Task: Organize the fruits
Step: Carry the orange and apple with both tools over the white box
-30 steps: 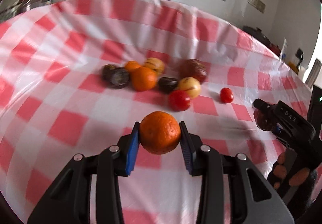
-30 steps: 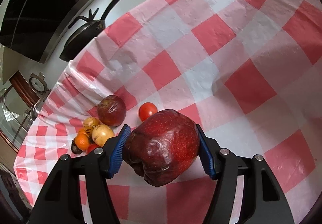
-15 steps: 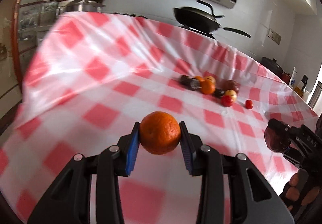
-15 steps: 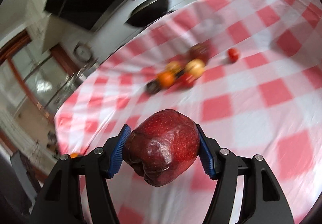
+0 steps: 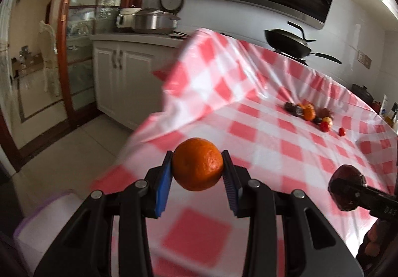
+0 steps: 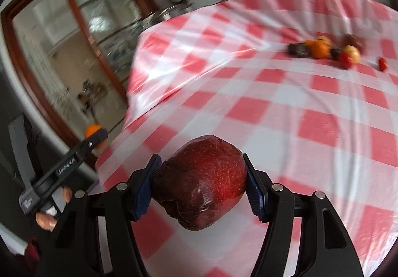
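While my left gripper (image 5: 197,172) pinches a round orange tangerine (image 5: 197,164) over the red-and-white checked tablecloth's (image 5: 261,132) edge, my right gripper (image 6: 202,188) clamps a wrinkled dark-red apple (image 6: 201,192); blurred, possibly mixed fruits (image 6: 325,50) sit well apart.

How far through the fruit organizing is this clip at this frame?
Nothing shows as sorted yet; no destination is clearly visible. In hand: the left gripper is shut on an orange, and the right gripper is shut on a dark red apple, both above the near table edge. Left: the fruit cluster and a lone small tomato on the checkered tablecloth.
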Motion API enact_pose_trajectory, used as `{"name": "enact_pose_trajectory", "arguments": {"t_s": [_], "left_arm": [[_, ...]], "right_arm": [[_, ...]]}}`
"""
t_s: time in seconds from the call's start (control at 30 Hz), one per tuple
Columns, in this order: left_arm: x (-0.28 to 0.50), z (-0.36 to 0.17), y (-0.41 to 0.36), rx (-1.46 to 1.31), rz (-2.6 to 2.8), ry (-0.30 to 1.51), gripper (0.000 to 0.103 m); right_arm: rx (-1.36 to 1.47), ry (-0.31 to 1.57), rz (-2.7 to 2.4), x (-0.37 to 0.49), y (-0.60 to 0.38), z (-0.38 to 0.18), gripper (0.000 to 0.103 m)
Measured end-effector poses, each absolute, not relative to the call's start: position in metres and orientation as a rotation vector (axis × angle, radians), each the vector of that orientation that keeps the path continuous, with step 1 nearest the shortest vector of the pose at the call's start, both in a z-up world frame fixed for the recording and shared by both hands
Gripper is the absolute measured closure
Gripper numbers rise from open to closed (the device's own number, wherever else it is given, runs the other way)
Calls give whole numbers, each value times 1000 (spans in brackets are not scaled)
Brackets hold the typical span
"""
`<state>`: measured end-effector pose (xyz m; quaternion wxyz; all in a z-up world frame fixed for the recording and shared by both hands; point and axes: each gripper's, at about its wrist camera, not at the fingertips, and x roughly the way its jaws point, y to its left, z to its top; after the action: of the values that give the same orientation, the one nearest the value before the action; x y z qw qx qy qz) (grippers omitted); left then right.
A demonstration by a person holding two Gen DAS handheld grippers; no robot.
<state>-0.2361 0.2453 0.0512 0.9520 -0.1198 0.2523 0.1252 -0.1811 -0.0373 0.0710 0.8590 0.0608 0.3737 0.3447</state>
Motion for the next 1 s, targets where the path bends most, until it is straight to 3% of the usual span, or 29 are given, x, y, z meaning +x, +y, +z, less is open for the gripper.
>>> {"name": "enact_pose_trajectory", "arguments": {"t_s": [0.57, 1.0], "left_arm": [[-348, -18, 365, -325, 474, 688, 64], [-334, -133, 425, -297, 511, 1113, 64]], "right_arm": [[-317, 855, 1180, -297, 135, 48, 40], [-906, 1082, 1375, -388, 249, -73, 40]]}}
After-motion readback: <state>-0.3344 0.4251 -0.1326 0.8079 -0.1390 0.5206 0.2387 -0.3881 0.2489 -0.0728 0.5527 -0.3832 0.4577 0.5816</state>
